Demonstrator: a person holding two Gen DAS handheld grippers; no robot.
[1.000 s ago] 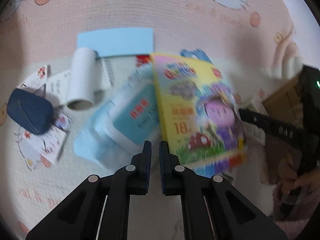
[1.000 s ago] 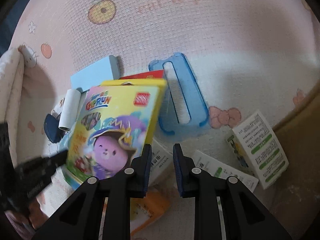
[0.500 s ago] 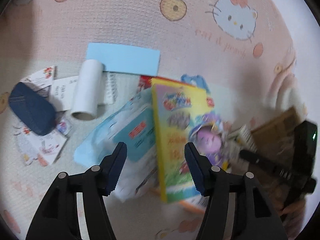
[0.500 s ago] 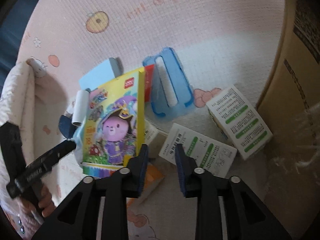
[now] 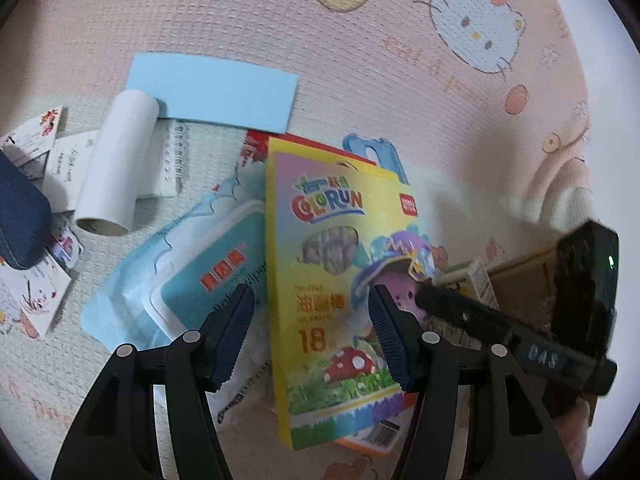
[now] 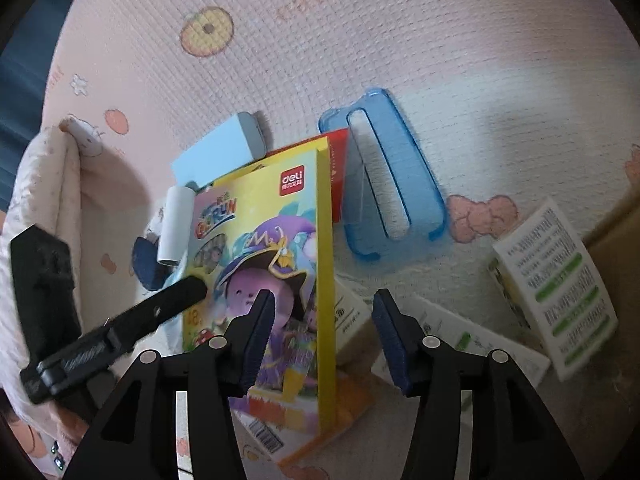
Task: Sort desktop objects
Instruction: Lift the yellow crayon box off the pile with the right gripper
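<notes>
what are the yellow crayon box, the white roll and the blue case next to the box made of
Yellow crayon box: looks like printed cardboard with a glossy coat; flat folded edges, a small clear window.
White roll: probably paper or thin card; matte, with an open hollow end.
Blue case: seems a translucent plastic; the mat shows through it and its rim shines.

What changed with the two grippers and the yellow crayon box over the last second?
Both grippers went from nearly shut to open: the left gripper stands wide, the right gripper is opening further. Neither grips the crayon box, which lies on the pile between their fingers. The paper roll, blue card and blue case stayed put.
</notes>
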